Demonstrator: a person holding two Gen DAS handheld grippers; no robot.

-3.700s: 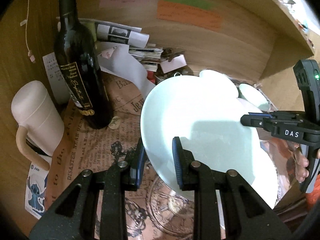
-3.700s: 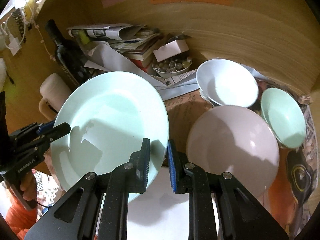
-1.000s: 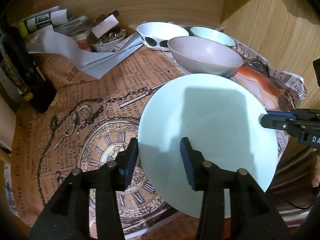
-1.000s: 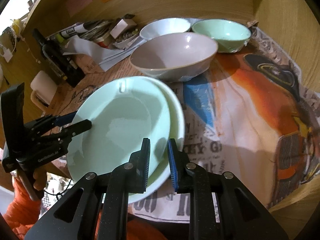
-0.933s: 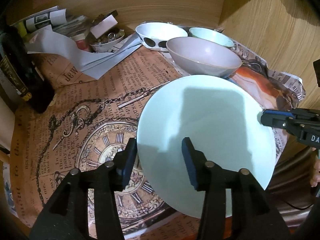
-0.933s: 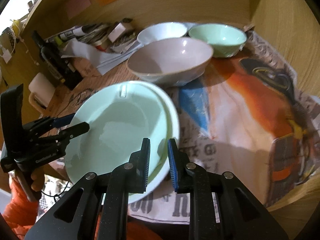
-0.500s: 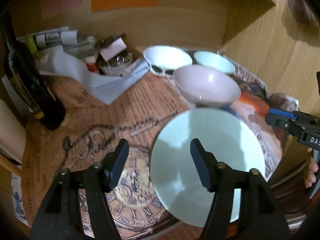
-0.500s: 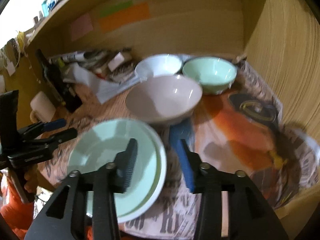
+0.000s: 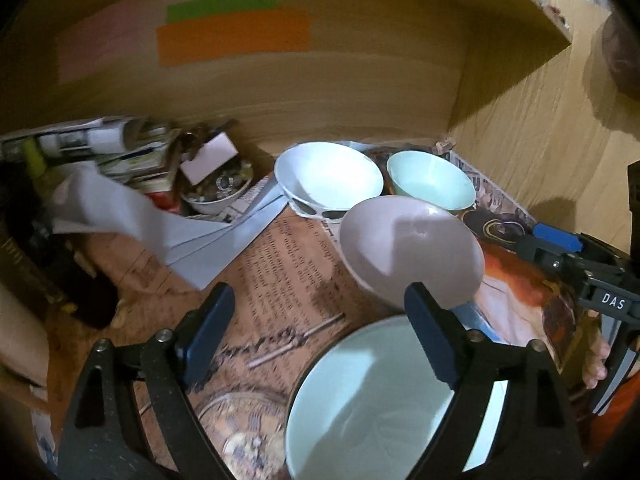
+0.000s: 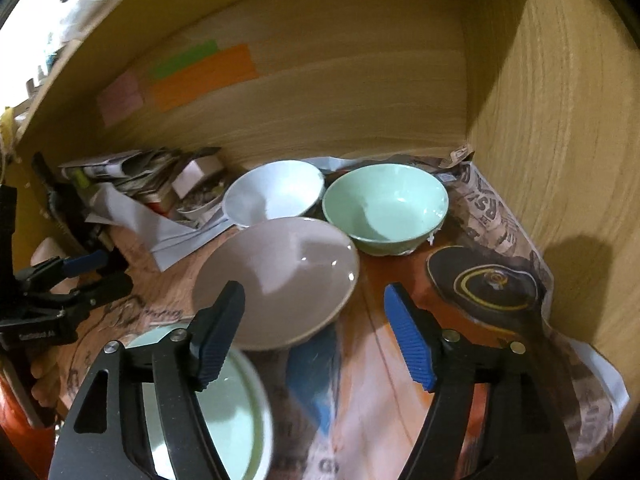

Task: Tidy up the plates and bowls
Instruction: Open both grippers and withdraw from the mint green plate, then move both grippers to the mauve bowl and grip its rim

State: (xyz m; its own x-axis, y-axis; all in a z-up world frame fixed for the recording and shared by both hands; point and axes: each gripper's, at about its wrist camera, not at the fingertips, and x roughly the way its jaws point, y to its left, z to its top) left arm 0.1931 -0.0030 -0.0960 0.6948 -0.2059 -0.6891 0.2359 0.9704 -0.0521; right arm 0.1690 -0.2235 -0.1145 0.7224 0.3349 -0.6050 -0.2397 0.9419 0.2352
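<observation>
A pale green plate [image 9: 384, 408] lies on another plate at the table's near edge; it also shows in the right wrist view [image 10: 228, 416]. Behind it stand a large pinkish-grey bowl [image 9: 408, 248] [image 10: 280, 280], a white bowl [image 9: 328, 180] [image 10: 276, 192] and a mint green bowl [image 9: 430, 182] [image 10: 384, 208]. My left gripper [image 9: 320, 336] is open and empty above the plate's far rim. My right gripper [image 10: 316, 332] is open and empty, over the near rim of the pinkish-grey bowl. Each gripper shows in the other's view, the right [image 9: 560, 252] and the left [image 10: 88, 272].
A dark wine bottle [image 9: 36, 248] stands at the left. Papers and a small dish of clutter [image 9: 216, 188] sit at the back left. Wooden walls [image 10: 560, 120] close the back and right. Printed newspaper [image 9: 288, 264] covers the table.
Both grippers let go of the green plate, which now rests on the other plate. Both jaws opened wide and both grippers rose and pulled back from it.
</observation>
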